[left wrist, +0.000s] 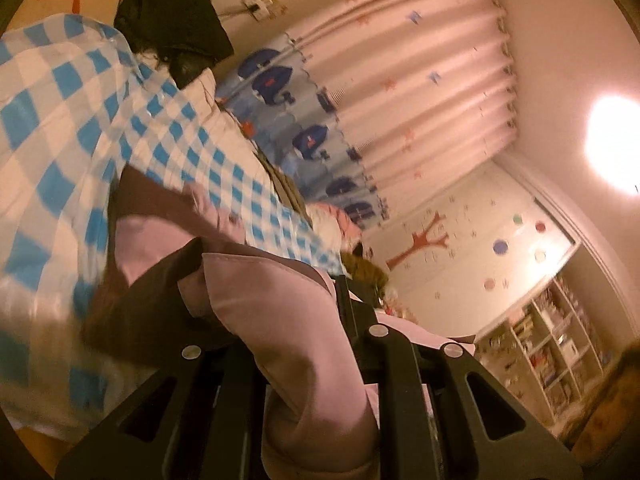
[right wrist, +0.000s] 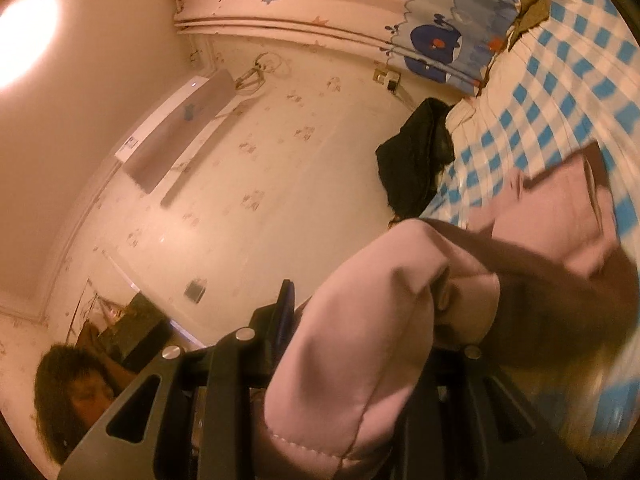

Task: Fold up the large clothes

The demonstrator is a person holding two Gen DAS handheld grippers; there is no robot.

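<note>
A large pink and brown padded garment (left wrist: 256,304) hangs from my left gripper (left wrist: 320,344), which is shut on a thick fold of it. The same garment (right wrist: 368,320) fills the lower middle of the right wrist view, and my right gripper (right wrist: 360,344) is shut on another fold of it. The cloth bulges between both pairs of fingers and hides the fingertips. The garment's far part (right wrist: 568,216) trails onto the blue and white checked bed cover (left wrist: 80,120). Both views are tilted.
A dark garment (left wrist: 172,20) lies at the head of the bed by the wall. A whale-print curtain (left wrist: 304,128) hangs beyond the bed. A bookshelf (left wrist: 548,344) stands at the far wall. The person's head (right wrist: 76,396) shows at lower left.
</note>
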